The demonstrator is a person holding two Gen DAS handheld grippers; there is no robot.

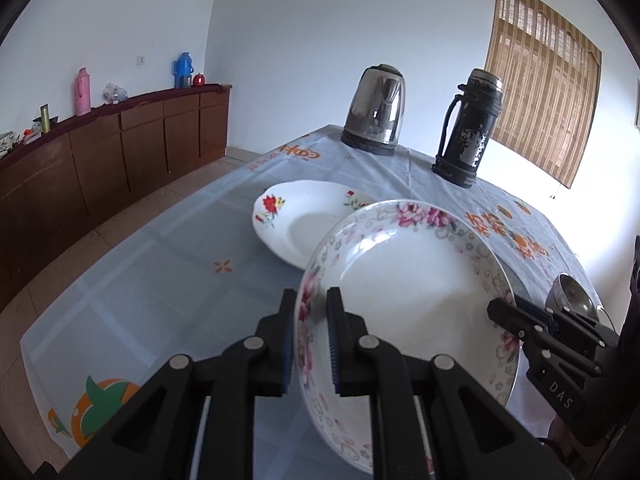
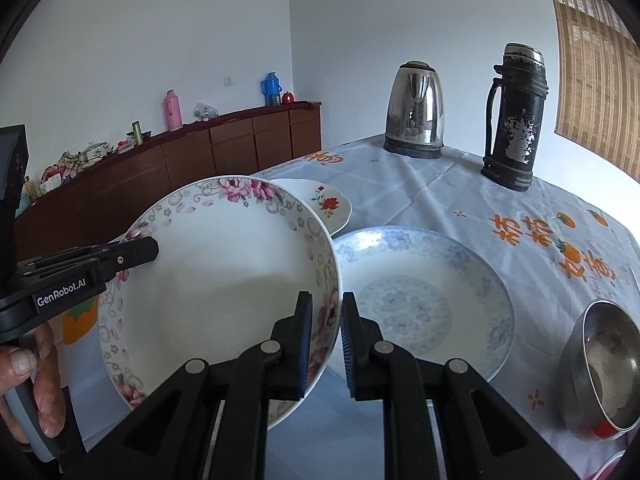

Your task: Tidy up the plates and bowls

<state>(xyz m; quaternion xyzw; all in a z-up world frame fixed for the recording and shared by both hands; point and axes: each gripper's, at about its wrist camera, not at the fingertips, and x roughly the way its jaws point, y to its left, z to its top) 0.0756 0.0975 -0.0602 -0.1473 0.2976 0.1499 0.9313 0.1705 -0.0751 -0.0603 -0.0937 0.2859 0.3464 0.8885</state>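
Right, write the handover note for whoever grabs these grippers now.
Left gripper and right gripper both clamp the rim of the pink-flowered plate, held tilted above the table.
Blue-patterned plate lies flat beside it; red-flowered plate lies behind; steel bowl sits tipped at the right.
Nothing stacked yet.
Left: set the held plate down, then gather the rest.

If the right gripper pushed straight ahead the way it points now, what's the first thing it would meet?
Likely the blue-patterned plate lying on the table directly ahead, though depth is unclear. The right gripper already straddles the pink-flowered plate rim, which would slide deeper between its fingers.
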